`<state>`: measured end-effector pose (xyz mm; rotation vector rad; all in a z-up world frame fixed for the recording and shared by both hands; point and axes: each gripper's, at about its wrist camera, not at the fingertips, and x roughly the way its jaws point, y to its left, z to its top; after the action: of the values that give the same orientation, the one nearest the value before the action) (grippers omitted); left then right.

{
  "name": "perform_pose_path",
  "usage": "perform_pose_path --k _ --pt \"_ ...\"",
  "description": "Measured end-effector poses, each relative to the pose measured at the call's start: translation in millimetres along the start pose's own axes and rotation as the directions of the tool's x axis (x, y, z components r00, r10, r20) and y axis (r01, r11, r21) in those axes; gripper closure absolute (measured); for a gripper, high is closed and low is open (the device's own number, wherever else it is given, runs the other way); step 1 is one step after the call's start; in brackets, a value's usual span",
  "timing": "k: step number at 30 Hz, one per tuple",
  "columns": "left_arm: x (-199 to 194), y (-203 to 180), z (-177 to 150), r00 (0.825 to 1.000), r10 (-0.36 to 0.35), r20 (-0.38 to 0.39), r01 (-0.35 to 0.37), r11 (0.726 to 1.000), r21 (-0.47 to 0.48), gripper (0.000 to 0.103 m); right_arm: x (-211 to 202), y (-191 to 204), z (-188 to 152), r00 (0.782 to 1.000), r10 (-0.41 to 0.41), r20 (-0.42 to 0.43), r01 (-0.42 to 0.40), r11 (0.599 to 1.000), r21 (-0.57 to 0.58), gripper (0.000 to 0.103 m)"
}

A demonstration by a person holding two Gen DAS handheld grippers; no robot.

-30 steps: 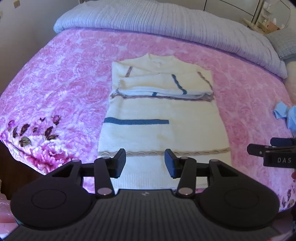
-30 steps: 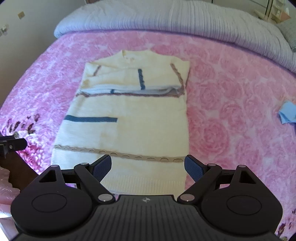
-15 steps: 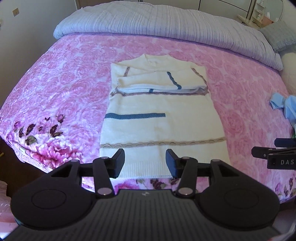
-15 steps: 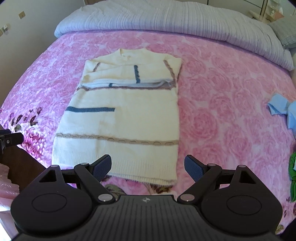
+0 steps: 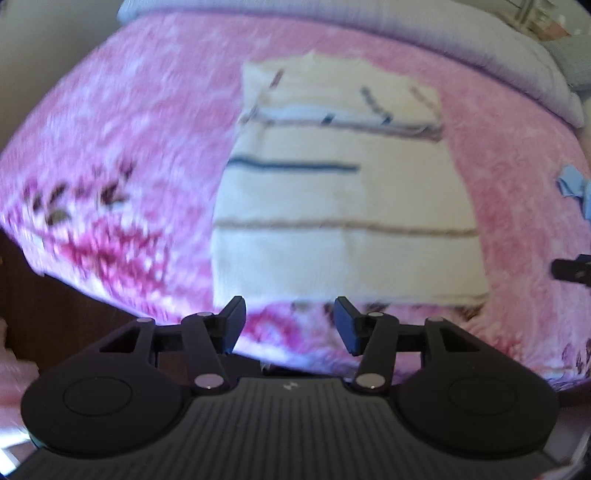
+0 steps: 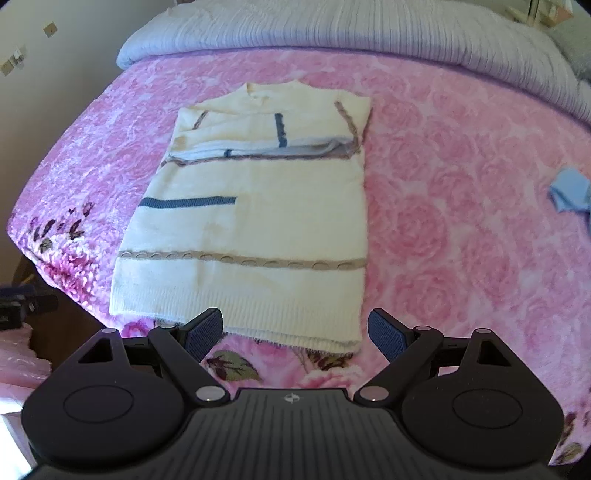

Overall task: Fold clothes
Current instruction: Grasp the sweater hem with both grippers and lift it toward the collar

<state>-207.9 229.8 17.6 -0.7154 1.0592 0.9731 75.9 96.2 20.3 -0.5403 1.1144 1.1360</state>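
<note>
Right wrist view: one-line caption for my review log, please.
Open right gripper hovers before the hem of a cream sweater, sleeves folded in, on a pink floral blanket.

The sweater (image 6: 255,221) is soft, fuzzy cream knit with a ribbed hem. The blanket (image 6: 461,206) at three o'clock looks plush fleece; the quilt (image 6: 369,29) at twelve o'clock is ribbed cloth.

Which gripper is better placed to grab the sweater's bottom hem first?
Probably the right gripper: open, and the ribbed hem of the cream knit sweater lies between its fingers. The left gripper, also open, sits short of it.
</note>
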Motion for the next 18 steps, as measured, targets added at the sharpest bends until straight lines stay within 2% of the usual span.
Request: perform_pose_path --k 4,6,9,14,18 --pt "46.6 37.1 -14.2 0.999 -0.038 -0.034 0.036 0.997 -0.075 0.055 34.9 -18.0 -13.3 0.998 0.04 -0.041 -0.038 0.998 0.041 0.017" --pt "71.0 52.7 -16.2 0.997 -0.068 -0.032 0.064 0.99 -0.127 0.055 56.3 -27.3 -20.6 0.996 0.058 -0.066 -0.053 0.997 0.064 0.025" --pt "111.4 74.6 -16.9 0.994 -0.108 -0.026 0.1 0.973 -0.21 0.055 90.6 -41.0 -31.0 0.992 0.077 -0.103 -0.067 0.993 0.097 0.029" --pt "157.2 104.2 -8.0 0.994 -0.111 -0.021 0.103 0.967 -0.233 0.055 130.0 -61.3 -35.1 0.991 0.074 -0.108 -0.056 0.985 0.161 0.032" --pt "181.8 116.9 -0.8 0.988 -0.152 -0.031 0.142 0.964 -0.224 0.053 152.4 -76.5 -33.7 0.993 0.074 -0.092 -0.053 0.975 0.215 0.032"
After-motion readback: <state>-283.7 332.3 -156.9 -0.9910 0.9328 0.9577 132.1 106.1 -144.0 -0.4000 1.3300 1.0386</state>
